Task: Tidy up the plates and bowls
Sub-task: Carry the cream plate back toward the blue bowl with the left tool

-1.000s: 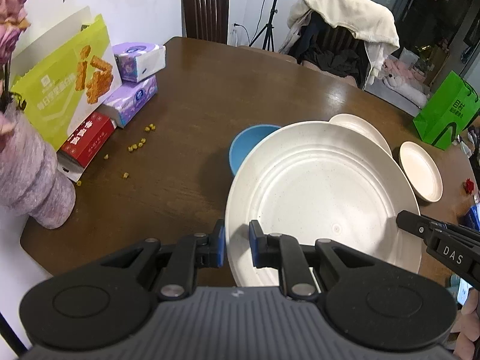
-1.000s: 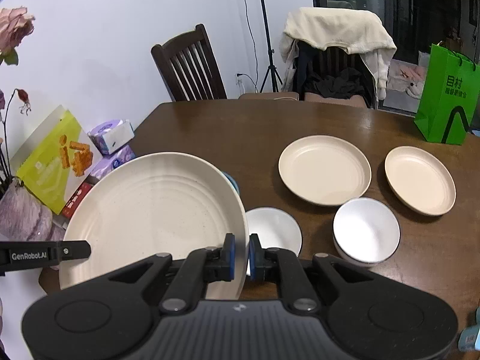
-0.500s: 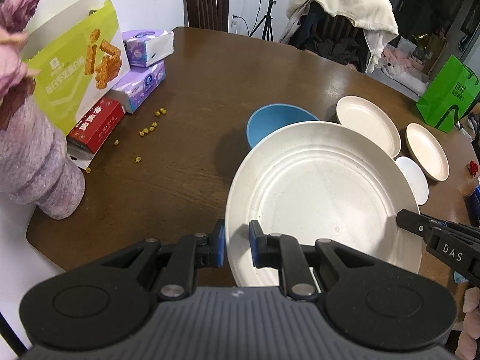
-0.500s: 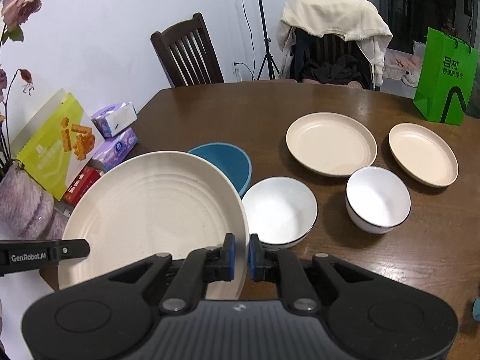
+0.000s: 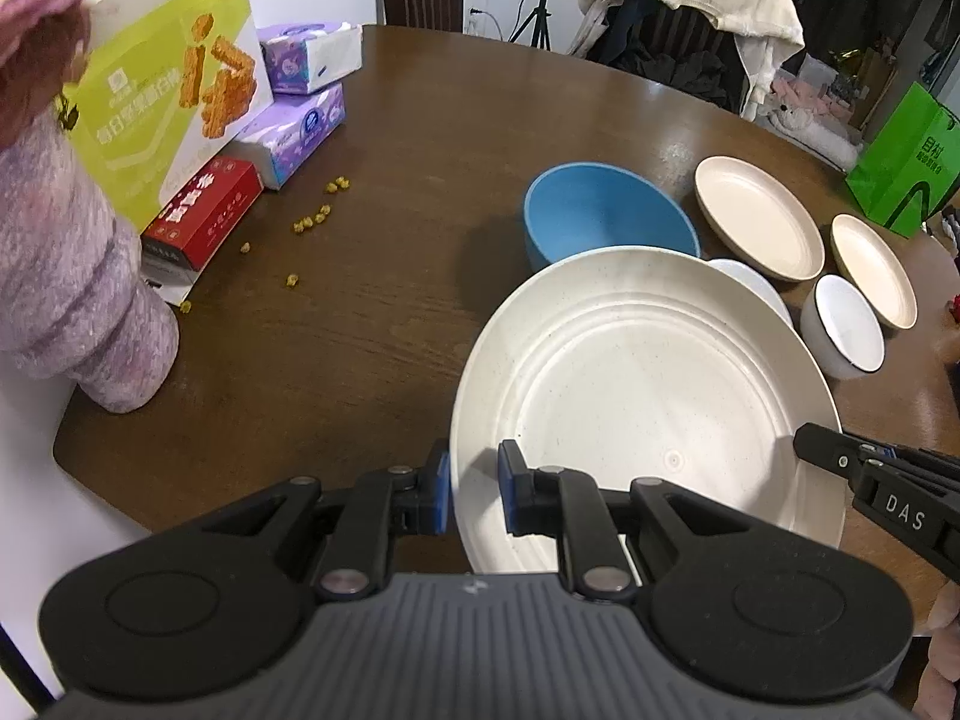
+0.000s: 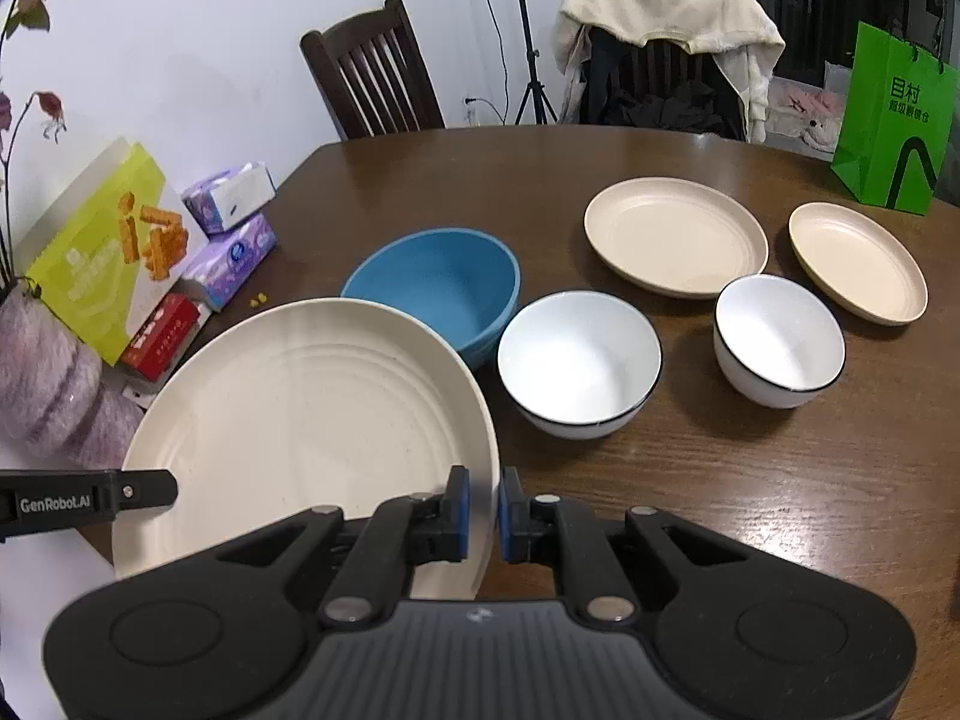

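Observation:
A large cream plate [image 5: 648, 396] [image 6: 306, 414] is held over the near edge of the brown table [image 5: 432, 138]. My left gripper [image 5: 474, 495] is shut on its left rim and my right gripper [image 6: 480, 510] is shut on its right rim. Just beyond the plate sits a blue bowl [image 5: 606, 213] [image 6: 441, 285]. To the right stand two white bowls, the nearer [image 6: 579, 360] and the farther [image 6: 777, 339]. Behind them lie two beige plates, one larger [image 6: 675, 237] and one smaller [image 6: 855, 261].
At the table's left stand a yellow-green snack box [image 5: 162, 90], a red box [image 5: 204, 210], purple tissue packs [image 5: 294, 120] and a fuzzy pink vase [image 5: 66, 294], with yellow crumbs [image 5: 312, 222] nearby. A green bag [image 6: 894, 120] and two chairs stand beyond.
Both grippers have carried the large plate lower and closer to me. The blue bowl and both white bowls, hidden behind the plate before, now show beyond it.

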`<state>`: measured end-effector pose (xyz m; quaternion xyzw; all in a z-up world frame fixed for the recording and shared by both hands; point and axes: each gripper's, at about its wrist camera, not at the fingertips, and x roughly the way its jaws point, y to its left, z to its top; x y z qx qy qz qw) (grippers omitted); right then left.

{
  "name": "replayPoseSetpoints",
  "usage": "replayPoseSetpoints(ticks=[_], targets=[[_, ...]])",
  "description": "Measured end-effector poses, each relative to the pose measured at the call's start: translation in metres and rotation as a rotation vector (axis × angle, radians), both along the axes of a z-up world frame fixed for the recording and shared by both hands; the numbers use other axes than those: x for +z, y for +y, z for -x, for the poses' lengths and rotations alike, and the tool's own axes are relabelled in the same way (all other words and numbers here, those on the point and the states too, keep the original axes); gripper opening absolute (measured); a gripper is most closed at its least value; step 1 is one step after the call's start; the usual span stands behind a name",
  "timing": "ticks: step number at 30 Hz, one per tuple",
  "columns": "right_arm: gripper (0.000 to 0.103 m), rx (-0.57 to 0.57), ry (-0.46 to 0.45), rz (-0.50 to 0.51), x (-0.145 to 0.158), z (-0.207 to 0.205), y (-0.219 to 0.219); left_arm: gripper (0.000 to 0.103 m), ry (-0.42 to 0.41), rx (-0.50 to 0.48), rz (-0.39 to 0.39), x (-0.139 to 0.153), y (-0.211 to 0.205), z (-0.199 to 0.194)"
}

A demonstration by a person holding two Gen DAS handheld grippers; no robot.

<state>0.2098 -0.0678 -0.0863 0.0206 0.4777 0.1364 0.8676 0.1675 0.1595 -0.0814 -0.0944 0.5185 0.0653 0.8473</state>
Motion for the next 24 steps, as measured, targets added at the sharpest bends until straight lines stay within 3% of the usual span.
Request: replayPoseSetpoints(ticks=[24], targets=[[0.009, 0.071, 0.046, 0.016, -0.044, -0.012, 0.019, 0.016, 0.053, 0.034, -0.017, -0.045, 0.010, -0.005]])
